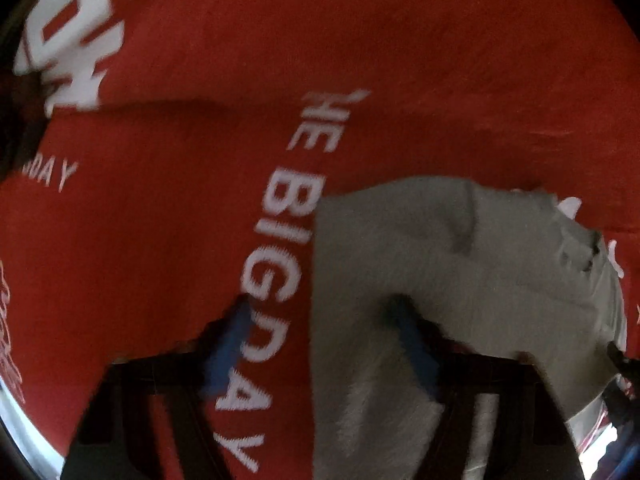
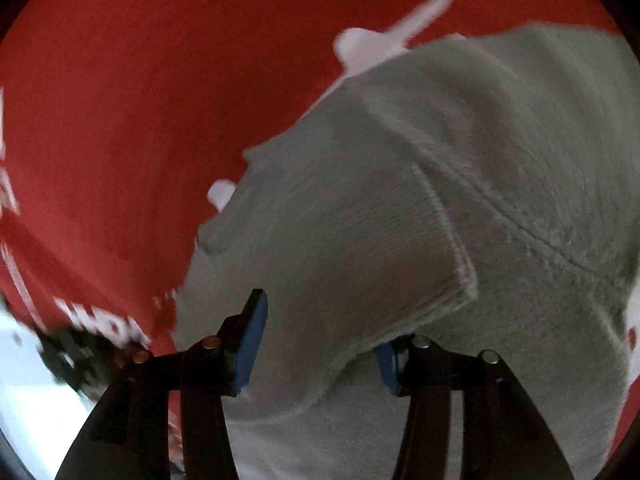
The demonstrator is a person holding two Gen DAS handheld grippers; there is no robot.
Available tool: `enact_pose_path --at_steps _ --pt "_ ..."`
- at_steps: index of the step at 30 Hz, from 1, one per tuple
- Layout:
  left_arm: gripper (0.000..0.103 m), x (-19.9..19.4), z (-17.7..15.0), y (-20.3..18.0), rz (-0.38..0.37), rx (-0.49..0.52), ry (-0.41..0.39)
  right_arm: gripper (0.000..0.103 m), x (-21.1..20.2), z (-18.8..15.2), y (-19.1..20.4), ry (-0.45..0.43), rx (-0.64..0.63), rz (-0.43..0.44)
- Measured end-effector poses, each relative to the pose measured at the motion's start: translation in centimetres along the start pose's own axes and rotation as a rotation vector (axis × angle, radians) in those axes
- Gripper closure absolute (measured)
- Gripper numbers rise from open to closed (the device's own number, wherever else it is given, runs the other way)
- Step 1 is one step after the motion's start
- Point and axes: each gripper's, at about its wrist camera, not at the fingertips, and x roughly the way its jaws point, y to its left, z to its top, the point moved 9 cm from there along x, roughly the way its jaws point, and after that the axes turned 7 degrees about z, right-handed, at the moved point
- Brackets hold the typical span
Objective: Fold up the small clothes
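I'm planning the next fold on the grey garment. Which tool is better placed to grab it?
Right. The right tool is open with the grey garment between its fingers; the left tool straddles only its edge.

Left tool (image 1: 322,344): black angular finger arms, blue rectangular pads (image 1: 226,354) at the tips, detail motion-blurred. Right tool (image 2: 320,340): same black linkage arms, blue pads (image 2: 252,344) on inner faces, four round silver pivot screws across the finger bases, edges sharp and matte
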Motion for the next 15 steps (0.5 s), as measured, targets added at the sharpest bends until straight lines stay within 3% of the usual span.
enact_pose_path --at_steps 1,2,5,8,11,13,15 --pt "0.074 -0.4 0.1 -0.5 -0.009 0.011 -0.012 0.095 0.0 0.2 0.3 0.007 -0.010 -0.010" --pt "0.076 -1.0 0.3 -0.7 0.017 0.026 -0.033 0.096 -0.1 0.4 0.9 0.009 -0.044 -0.012" --pt "0.076 -1.8 0.6 -1.0 0.064 0.050 -0.100 0.096 -1.3 1.5 5.1 -0.020 -0.299 -0.035" --pt "0.076 -1.4 0.5 -0.4 0.103 0.011 -0.100 0.096 -1.8 2.7 6.6 -0.049 -0.454 -0.082" --pt "0.076 -1.7 0.3 1.1 0.148 -0.055 -0.088 0.095 -0.5 3.5 2.8 0.006 -0.371 -0.131" --pt "0.075 -2.4 -0.1 1.7 0.154 -0.045 -0.094 0.092 0.1 3.5 -0.3 0.053 -0.279 -0.195" --pt "0.075 -3.6 -0.8 1.6 0.151 0.008 -0.109 0.087 -1.6 3.1 -1.2 0.021 -0.259 -0.176"
